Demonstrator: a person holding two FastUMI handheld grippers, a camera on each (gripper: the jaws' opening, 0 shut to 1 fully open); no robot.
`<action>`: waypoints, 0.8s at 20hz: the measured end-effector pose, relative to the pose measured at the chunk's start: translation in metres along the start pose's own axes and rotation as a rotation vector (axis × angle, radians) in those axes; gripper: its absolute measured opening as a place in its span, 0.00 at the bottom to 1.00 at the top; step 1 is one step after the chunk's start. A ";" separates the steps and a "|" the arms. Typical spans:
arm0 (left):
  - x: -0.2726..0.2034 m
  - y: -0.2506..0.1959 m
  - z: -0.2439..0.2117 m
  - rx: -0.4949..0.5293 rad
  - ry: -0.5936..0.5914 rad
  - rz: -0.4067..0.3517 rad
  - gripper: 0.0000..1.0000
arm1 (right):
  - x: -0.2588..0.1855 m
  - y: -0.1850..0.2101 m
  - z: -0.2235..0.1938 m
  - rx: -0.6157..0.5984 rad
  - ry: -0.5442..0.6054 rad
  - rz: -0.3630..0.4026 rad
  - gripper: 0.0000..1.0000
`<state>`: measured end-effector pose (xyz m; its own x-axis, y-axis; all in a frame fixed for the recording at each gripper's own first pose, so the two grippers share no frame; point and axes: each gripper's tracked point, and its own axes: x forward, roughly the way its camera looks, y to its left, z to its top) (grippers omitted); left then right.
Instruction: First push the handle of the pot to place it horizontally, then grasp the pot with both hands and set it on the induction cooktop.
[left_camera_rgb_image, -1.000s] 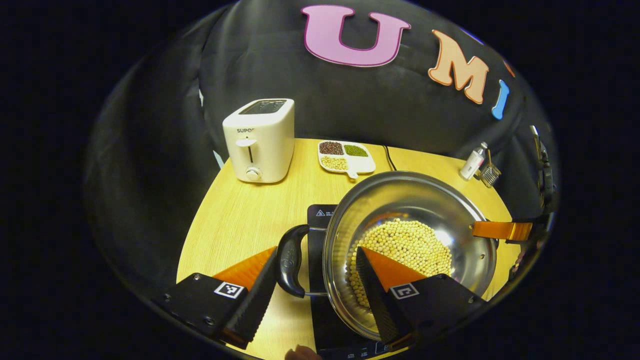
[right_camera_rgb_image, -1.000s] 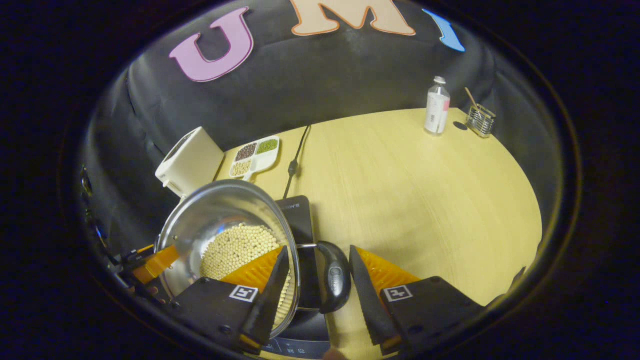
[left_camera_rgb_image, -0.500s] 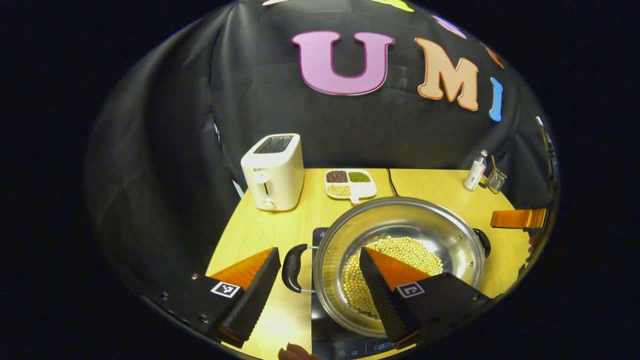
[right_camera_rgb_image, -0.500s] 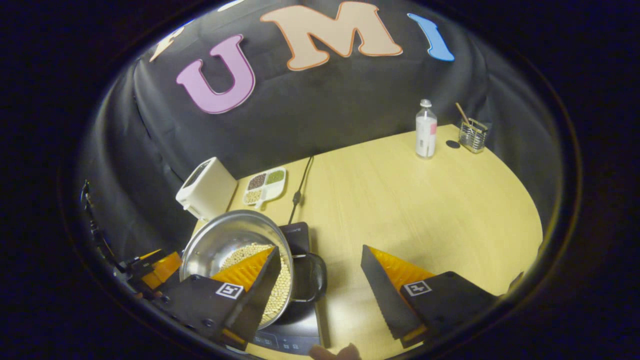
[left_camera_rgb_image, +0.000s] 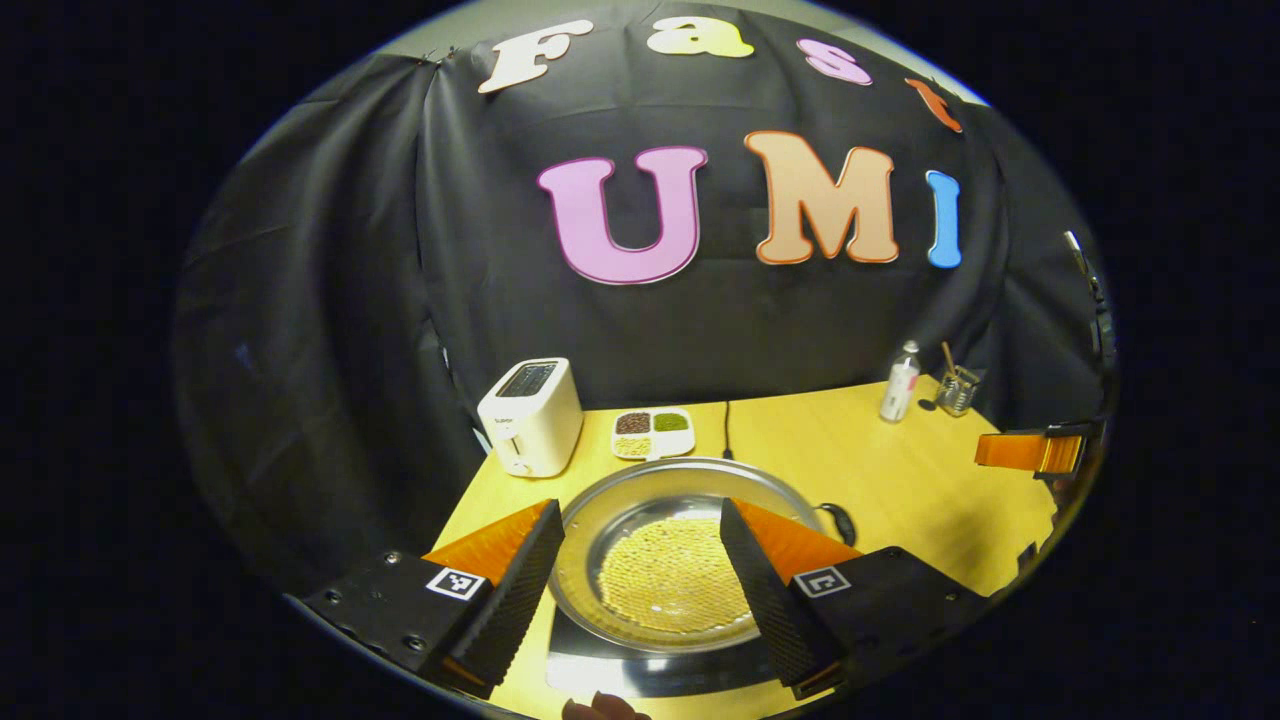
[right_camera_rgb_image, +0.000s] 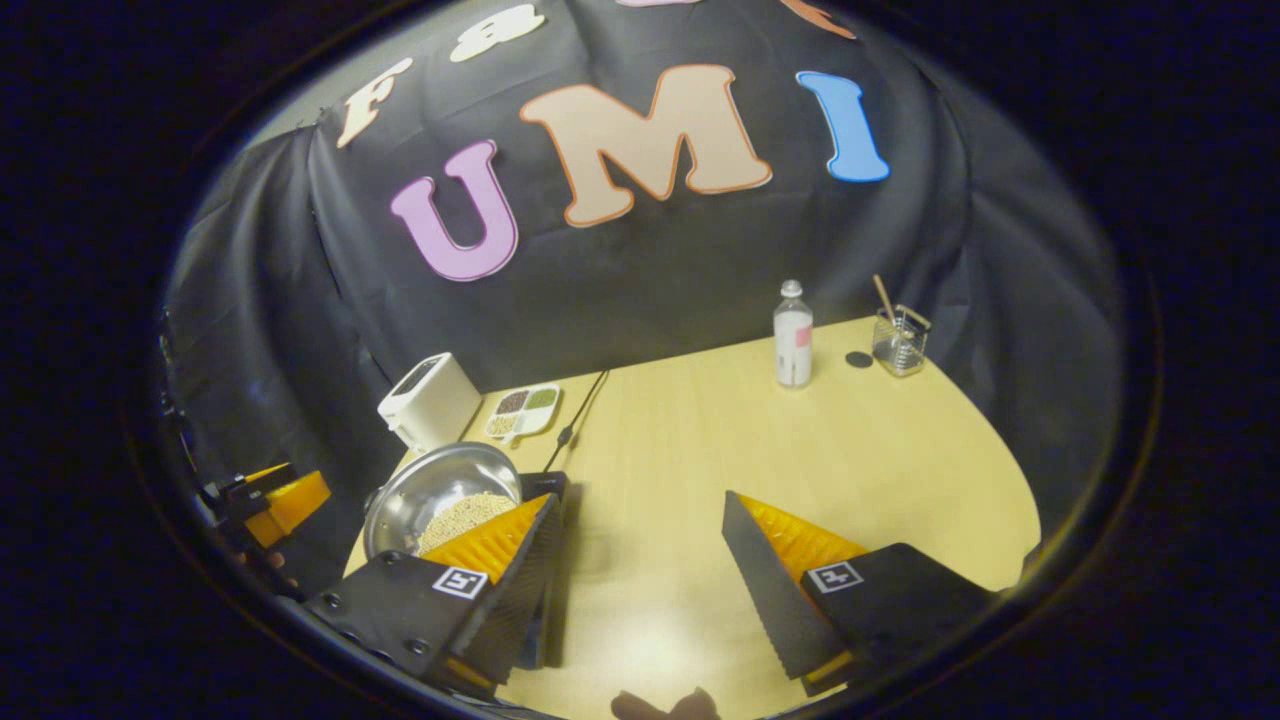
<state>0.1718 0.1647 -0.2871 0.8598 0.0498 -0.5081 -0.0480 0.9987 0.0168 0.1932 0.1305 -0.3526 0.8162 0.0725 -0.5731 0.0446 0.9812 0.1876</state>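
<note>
Both grippers, left gripper (left_camera_rgb_image: 640, 580) and right gripper (right_camera_rgb_image: 640, 570), gape wide and empty above the shiny steel bean-filled pot (left_camera_rgb_image: 600, 520), resting on the black induction cooktop (left_camera_rgb_image: 620, 675); retreat straight upward, clear of its rim.

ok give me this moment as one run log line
stage: pot placed | pot: on induction cooktop, beans inside | left gripper: open, above pot | right gripper: open, over table

I saw the pot (left_camera_rgb_image: 665, 560) sat on the cooktop (left_camera_rgb_image: 660, 675); toaster (left_camera_rgb_image: 530, 415) and tray (left_camera_rgb_image: 653, 434) stood behind on the tabletop (left_camera_rgb_image: 900, 490).
</note>
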 end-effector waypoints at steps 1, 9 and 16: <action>-0.014 -0.011 0.004 -0.009 -0.016 0.003 0.96 | -0.012 -0.007 0.003 -0.015 -0.015 0.009 0.94; -0.114 -0.102 0.065 -0.023 -0.174 -0.019 0.99 | -0.107 -0.040 0.055 -0.062 -0.163 0.067 0.94; -0.178 -0.150 0.163 -0.013 -0.397 -0.116 0.96 | -0.202 -0.045 0.134 -0.104 -0.374 0.041 0.94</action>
<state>0.1088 0.0077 -0.0590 0.9891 -0.0607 -0.1341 0.0568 0.9978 -0.0332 0.1040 0.0479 -0.1386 0.9706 0.0607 -0.2327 -0.0352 0.9931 0.1119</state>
